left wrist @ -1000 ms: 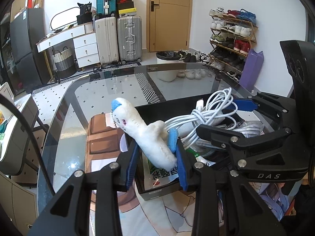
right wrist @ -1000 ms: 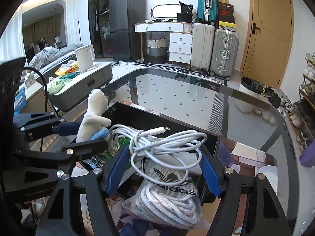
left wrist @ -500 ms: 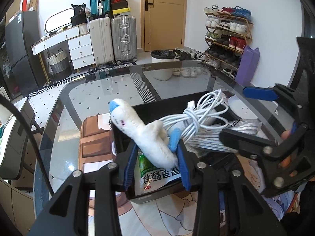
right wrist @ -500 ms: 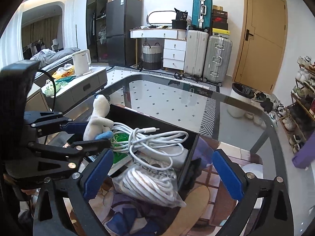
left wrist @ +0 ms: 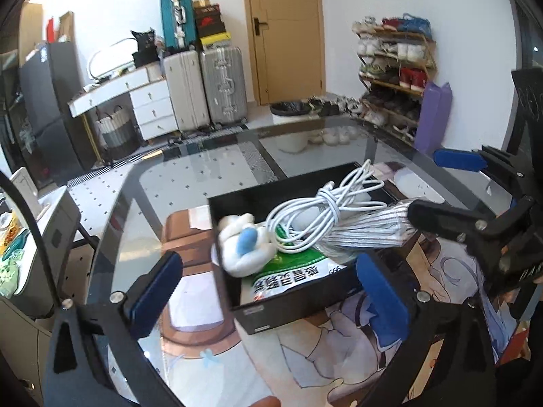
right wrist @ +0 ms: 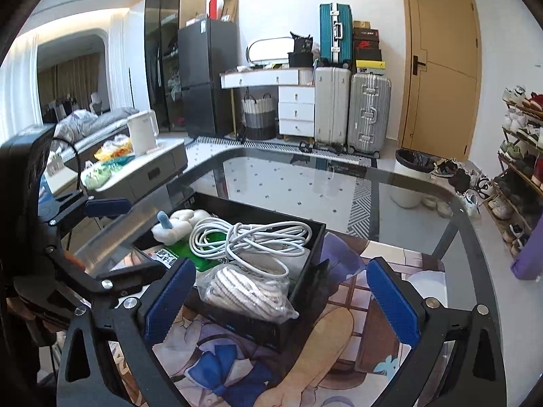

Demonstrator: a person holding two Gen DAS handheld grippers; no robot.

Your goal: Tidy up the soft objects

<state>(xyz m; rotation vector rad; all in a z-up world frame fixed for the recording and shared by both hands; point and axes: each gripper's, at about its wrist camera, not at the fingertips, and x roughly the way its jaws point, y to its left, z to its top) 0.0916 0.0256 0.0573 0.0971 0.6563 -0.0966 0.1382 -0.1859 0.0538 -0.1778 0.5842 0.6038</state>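
A black tray (left wrist: 298, 305) sits on the glass table. In it lie a white plush toy with blue parts (left wrist: 242, 244), a coiled white cable (left wrist: 319, 210), a green packet (left wrist: 292, 271) and a bagged striped cloth (left wrist: 366, 234). My left gripper (left wrist: 268, 261) hangs before the tray's near left corner. Its jaws are opening wide and touch nothing. My right gripper (right wrist: 281, 266) stands open just short of the tray (right wrist: 315, 237), and its pads are clear of the cable (right wrist: 251, 234) and the bagged cloth (right wrist: 251, 291). The plush toy (right wrist: 180, 224) rests at the tray's far left.
A printed cartoon mat (right wrist: 339, 339) lies under the tray on the glass table (right wrist: 288, 183). The left gripper (right wrist: 142, 235) shows at the left of the right wrist view. Beyond the table stand suitcases (right wrist: 370, 108), a shoe rack (left wrist: 393, 78) and a side cabinet with a kettle (right wrist: 142, 132).
The left jaws opened and let go of the plush toy, which now lies in the tray. The right jaws opened off the cable. Both grippers drew back from the tray.
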